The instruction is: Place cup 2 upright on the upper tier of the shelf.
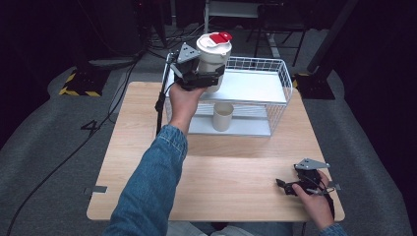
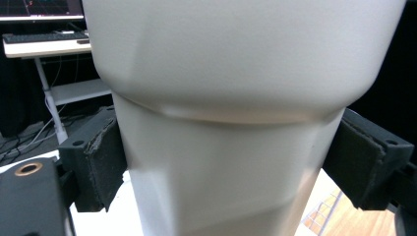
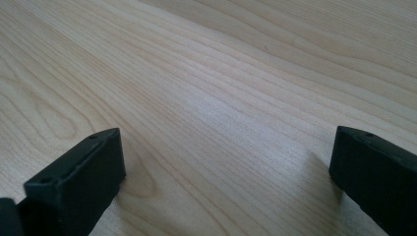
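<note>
A cream tumbler (image 1: pixel 215 59) with a white lid and a red flip tab is held in the air above the left end of the white wire rack (image 1: pixel 280 78). My left gripper (image 1: pixel 202 78) is shut on its lower body. In the left gripper view the tumbler (image 2: pixel 231 123) stands upright between both black pads (image 2: pixel 101 162), which press its sides. A second cream cup (image 1: pixel 223 116) stands upright on the rack's lower shelf. My right gripper (image 1: pixel 285 187) rests low over the table's near right corner, open, with bare wood (image 3: pixel 221 123) between its jaws.
The wooden table (image 1: pixel 147 162) is bare in front of the rack. The rack's white upper shelf (image 1: pixel 255 86) lies right of the tumbler. Cables and stands sit on the grey floor behind. A desk with a keyboard (image 2: pixel 44 39) is in the background.
</note>
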A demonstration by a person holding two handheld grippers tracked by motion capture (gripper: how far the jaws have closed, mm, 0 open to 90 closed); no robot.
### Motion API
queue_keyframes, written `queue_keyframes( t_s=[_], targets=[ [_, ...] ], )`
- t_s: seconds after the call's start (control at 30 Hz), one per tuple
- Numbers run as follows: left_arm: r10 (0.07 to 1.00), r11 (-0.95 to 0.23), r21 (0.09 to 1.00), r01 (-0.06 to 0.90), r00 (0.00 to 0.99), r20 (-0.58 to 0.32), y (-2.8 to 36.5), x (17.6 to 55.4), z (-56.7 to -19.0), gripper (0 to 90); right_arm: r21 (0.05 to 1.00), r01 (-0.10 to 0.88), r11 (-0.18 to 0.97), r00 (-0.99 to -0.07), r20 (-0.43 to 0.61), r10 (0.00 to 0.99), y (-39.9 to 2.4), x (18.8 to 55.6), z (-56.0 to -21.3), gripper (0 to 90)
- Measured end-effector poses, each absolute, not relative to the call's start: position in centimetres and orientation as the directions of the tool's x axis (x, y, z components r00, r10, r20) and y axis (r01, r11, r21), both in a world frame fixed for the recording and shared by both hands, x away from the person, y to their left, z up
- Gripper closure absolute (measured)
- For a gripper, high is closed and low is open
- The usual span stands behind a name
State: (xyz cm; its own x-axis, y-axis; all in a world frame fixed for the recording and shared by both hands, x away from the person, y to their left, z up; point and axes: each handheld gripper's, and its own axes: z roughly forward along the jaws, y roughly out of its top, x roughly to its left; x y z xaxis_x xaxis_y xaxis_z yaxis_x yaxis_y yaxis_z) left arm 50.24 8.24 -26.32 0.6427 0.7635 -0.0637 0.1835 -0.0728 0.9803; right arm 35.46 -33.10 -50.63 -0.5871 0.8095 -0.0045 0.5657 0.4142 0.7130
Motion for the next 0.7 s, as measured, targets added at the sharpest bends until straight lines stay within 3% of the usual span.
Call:
queue_keyframes(
  t_s=[0.7],
  targets=[
    [0.801, -0.047, 0.973, 0.226, 0.591, -0.099, 6.2, 52.6, -27.9, 13.2, 0.713, 0.566, 0.413, -0.590, 0.000, 0.808, -33.1, 35.5, -50.6, 0.2]
  ],
)
